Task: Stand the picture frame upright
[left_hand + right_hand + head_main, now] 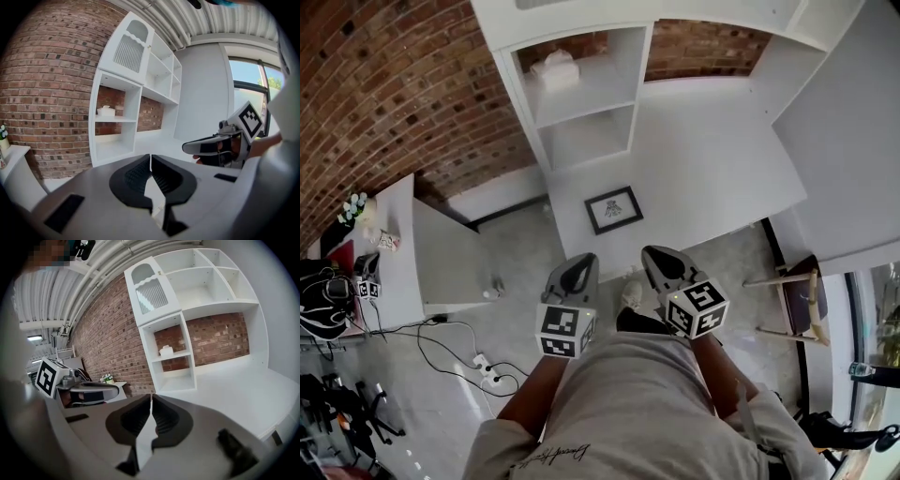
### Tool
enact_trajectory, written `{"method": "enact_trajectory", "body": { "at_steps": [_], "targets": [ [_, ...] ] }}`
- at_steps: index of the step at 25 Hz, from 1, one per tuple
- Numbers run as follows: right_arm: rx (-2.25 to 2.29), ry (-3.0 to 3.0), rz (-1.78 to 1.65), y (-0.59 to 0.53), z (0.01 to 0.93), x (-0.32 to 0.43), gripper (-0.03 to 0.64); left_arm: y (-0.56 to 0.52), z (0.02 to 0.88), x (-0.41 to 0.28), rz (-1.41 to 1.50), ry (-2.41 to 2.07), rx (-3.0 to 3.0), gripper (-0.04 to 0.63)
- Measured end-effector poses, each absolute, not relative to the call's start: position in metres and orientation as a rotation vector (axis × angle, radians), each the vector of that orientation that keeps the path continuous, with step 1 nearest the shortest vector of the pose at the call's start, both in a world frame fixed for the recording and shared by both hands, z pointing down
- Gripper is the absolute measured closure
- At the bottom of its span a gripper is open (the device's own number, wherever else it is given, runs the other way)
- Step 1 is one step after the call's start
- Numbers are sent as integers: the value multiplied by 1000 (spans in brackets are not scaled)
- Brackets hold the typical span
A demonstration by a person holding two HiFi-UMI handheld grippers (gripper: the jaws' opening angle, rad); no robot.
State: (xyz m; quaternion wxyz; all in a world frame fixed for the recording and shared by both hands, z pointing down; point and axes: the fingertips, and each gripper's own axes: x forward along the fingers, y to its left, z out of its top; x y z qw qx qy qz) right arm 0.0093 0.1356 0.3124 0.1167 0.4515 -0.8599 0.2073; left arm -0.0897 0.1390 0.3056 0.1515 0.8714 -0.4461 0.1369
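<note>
Well, the white desk [703,159] fills my view. The picture frame [614,209] lies flat on it, face up, near its front edge, so it wants tipping up. My left gripper [579,264] and right gripper [656,258] hover just short of that edge, both pinched closed on nothing, I judge because the approach comes first.

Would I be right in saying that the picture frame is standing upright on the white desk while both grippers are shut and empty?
Not quite. The picture frame is not standing upright: the head view shows it lying flat, face up, on the white desk. The rest holds: the left gripper and the right gripper are both shut and empty.
</note>
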Motion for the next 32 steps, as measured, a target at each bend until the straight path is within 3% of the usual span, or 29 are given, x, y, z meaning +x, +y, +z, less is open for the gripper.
{"method": "enact_trajectory", "body": {
  "at_steps": [16,32],
  "targets": [
    [1121,-2597,624,16,320,54,586,23,310,-32,383,-1394,2404,574],
    [1047,-2592,672,-9,335,39,586,1,321,-58,438,-1441,2333,574]
  ]
}}
